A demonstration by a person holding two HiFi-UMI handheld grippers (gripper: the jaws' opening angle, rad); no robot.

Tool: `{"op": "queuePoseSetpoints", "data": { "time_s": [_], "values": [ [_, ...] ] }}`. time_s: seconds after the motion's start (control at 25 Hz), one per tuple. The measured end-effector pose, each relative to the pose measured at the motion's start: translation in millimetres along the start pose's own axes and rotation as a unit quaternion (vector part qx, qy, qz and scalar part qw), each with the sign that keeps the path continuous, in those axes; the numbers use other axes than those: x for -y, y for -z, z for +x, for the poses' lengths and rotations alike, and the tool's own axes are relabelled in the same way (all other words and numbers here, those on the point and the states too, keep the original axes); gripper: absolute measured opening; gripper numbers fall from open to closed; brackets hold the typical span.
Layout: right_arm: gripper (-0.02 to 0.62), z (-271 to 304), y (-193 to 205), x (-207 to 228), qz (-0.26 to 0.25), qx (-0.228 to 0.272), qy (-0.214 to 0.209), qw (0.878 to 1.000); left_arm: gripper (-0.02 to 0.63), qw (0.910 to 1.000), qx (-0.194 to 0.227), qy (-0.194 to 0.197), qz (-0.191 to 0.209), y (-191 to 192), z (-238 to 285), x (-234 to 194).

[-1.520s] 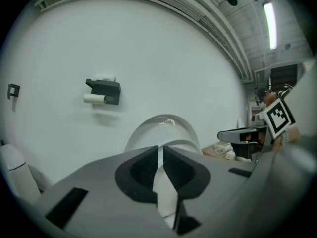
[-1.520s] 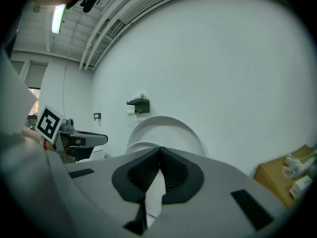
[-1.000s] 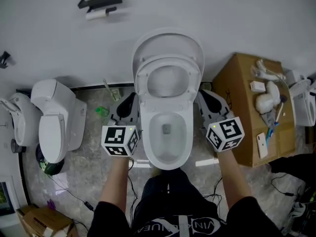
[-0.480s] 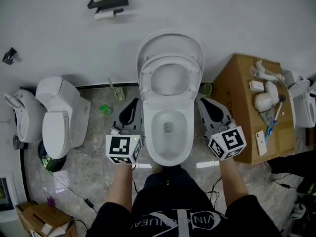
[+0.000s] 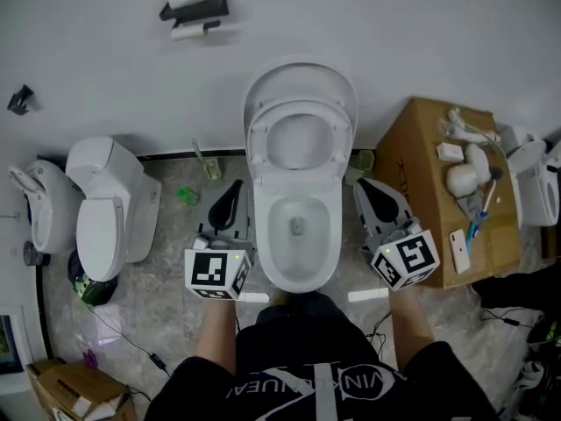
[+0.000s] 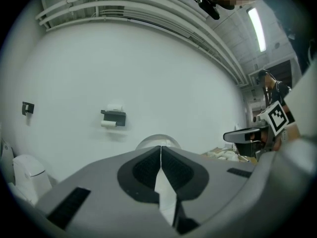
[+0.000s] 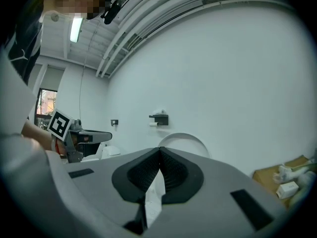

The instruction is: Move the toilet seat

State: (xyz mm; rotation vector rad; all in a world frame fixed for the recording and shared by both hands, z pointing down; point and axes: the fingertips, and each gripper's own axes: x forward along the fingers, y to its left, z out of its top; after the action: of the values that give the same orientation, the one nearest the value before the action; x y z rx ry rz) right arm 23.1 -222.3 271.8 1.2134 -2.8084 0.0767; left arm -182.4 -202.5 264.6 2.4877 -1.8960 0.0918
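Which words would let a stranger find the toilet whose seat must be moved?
Look at the white wall. Of the toilets along it, take the middle toilet, just left of the cardboard box. Its seat and lid stand raised over an open bowl; the toilet on its left is closed.

this looks like a test room or showroom for bathroom ware, not a home bathroom. a middle toilet [image 5: 298, 235], a second toilet [image 5: 101, 213] and a third toilet [image 5: 35, 204] stand along one white wall [image 5: 421, 24]. loose cables [image 5: 123, 340] lie on the stone floor [image 5: 166, 296], near a cardboard box [image 5: 416, 152]. the ceiling pipes [image 6: 148, 14] are bare.
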Motion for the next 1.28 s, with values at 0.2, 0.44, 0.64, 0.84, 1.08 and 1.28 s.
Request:
{"op": "queuePoseSetpoints", "data": {
  "time_s": [0.2, 0.44, 0.64, 0.84, 1.08, 1.28],
  "values": [
    [0.002, -4.0, -5.8, -3.9, 0.001, 0.004, -0.004, 1.0, 0.008, 0.9999, 0.009, 0.002, -0.011, -2.0, -5.8, 5.2],
    [0.002, -4.1, -7.2, -10.3, 0.0, 0.003, -0.013, 1.0, 0.008, 0.9999, 0.007, 0.005, -0.014, -5.0, -8.5, 6.7],
    [0.002, -1.6, -7.9, -11.3, -0.001, 0.003, -0.019, 1.0, 0.008, 0.9997, 0.016, -0.004, -0.016, -13.3, -8.2, 0.9],
    [0.002, 0.3, -8.5, -12.2, 0.003, 0.005, -0.024, 1.0, 0.008, 0.9995, 0.024, -0.012, -0.018, -18.6, -8.8, -4.6],
    [0.002, 3.5, -7.4, -11.9, 0.007, 0.003, -0.029, 1.0, 0.008, 0.9994, 0.024, -0.015, -0.023, -18.6, -6.0, -8.0],
    [0.002, 3.7, -5.9, -10.7, 0.009, 0.002, -0.032, 0.999, 0.008, 0.9994, 0.023, -0.013, -0.024, -15.7, -3.1, -7.2]
  ]
}}
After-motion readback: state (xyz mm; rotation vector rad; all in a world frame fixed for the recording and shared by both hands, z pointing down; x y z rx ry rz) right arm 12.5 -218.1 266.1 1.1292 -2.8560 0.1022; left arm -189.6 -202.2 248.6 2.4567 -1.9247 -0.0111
